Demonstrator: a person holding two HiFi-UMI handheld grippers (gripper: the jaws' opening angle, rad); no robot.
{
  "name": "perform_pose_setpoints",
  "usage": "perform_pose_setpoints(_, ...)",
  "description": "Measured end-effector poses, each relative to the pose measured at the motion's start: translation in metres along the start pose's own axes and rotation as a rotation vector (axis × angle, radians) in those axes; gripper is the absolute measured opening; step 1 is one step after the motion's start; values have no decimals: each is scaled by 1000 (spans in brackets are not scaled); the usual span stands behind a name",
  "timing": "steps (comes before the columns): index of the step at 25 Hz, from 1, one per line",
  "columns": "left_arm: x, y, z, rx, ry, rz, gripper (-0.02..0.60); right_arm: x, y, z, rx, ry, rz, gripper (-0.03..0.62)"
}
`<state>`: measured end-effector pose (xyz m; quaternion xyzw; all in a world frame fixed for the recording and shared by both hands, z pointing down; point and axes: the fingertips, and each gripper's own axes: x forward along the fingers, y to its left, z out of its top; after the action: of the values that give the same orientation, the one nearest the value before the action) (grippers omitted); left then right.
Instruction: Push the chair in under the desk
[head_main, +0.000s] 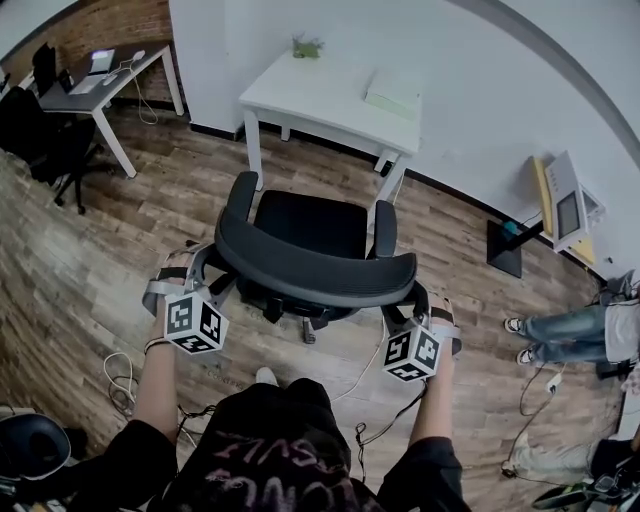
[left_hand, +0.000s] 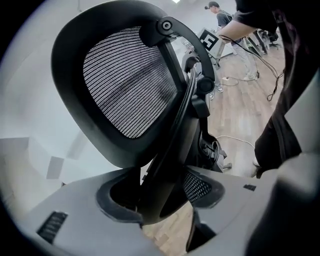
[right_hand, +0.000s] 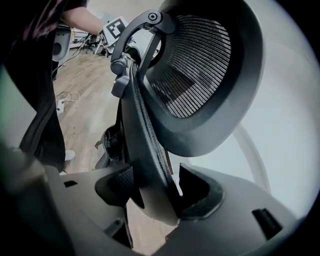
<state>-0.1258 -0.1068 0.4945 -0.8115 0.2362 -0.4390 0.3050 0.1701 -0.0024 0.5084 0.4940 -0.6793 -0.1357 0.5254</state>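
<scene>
A black office chair (head_main: 300, 225) stands on the wood floor, its seat facing the white desk (head_main: 330, 95) and just short of it. Its curved backrest (head_main: 315, 272) is nearest me. My left gripper (head_main: 205, 262) grips the backrest's left end and my right gripper (head_main: 416, 296) its right end. In the left gripper view the left gripper (left_hand: 157, 192) is shut on the backrest's black edge frame (left_hand: 175, 145), below the mesh headrest (left_hand: 127, 75). In the right gripper view the right gripper (right_hand: 155, 190) is shut on the same frame (right_hand: 145, 140), with the headrest (right_hand: 197, 65) above.
A green box (head_main: 393, 92) and a small plant (head_main: 305, 45) sit on the desk. A second desk (head_main: 100, 80) and a dark chair (head_main: 45, 140) stand back left. Cables (head_main: 125, 385) lie on the floor near my feet. A seated person's legs (head_main: 570, 330) show at right.
</scene>
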Motion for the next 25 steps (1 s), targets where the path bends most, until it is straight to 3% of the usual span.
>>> perform_pose_setpoints(25,114,98,-10,2,-2,-14,270,113,-83,18,0,10,-2,268)
